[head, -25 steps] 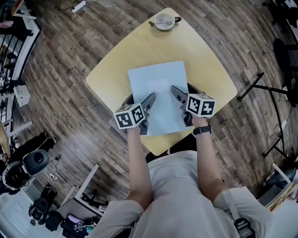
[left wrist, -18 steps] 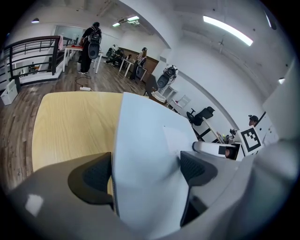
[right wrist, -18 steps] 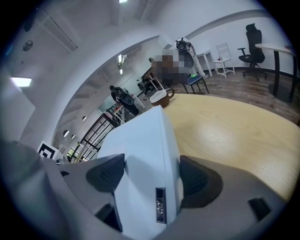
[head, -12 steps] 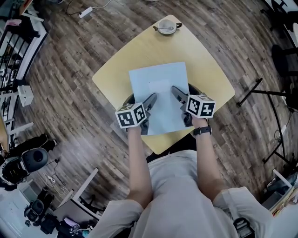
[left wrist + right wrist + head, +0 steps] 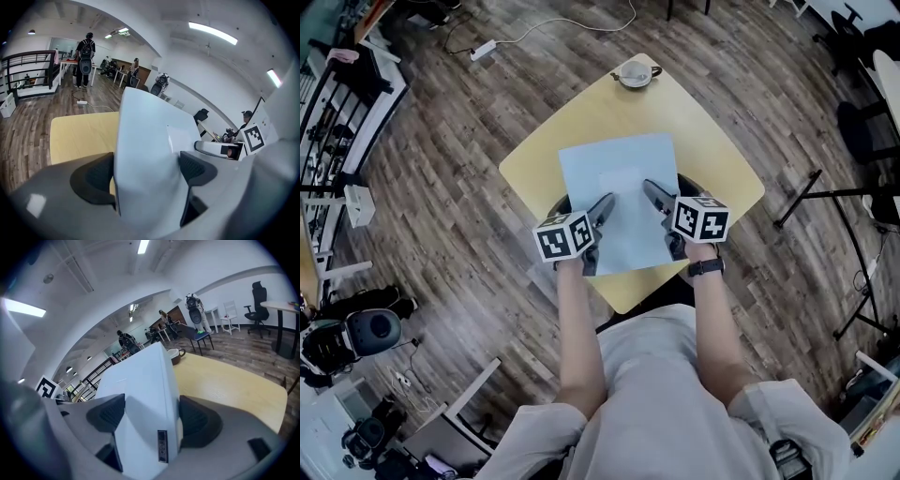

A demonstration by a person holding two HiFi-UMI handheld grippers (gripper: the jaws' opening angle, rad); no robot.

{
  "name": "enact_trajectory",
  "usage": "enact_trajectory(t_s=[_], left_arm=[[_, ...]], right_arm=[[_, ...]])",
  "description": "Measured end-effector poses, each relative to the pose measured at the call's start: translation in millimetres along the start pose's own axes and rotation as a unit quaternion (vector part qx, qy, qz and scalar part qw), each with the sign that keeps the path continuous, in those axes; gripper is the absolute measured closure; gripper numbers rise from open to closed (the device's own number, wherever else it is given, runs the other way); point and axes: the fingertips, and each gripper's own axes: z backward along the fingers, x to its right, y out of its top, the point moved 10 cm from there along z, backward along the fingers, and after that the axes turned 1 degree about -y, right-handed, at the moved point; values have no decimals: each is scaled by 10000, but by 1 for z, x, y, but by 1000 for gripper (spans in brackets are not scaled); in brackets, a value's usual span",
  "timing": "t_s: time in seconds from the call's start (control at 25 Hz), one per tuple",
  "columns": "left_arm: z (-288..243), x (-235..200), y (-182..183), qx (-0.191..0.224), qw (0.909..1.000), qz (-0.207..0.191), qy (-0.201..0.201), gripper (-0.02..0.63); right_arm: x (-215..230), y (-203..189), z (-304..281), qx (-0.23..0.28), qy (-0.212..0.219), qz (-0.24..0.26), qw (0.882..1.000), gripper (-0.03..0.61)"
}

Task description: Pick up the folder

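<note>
Folder point(image 5: 617, 192), pale blue, spans the middle of the yellow counter point(image 5: 717, 155), its near edge toward the corner closest to me. Left gripper point(image 5: 603, 206) has its fingers clamped on the folder's near-left part, and right gripper point(image 5: 651, 192) has its fingers clamped on the near-right. I note a small bowl point(image 5: 634, 73) at the counter's far corner, well apart.
</note>
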Motion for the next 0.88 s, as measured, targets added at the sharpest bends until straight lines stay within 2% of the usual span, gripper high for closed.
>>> enact_trajectory(t_s=[0.52, 0.88], left_arm=[[46, 17, 15, 483, 9983, -284, -144, 170], [84, 36, 29, 1025, 9932, -516, -207, 171]], right_arm=[[-39, 22, 38, 452, 63, 513, 9976, 244], [-69, 44, 71, 920, 175, 921, 9913, 244]])
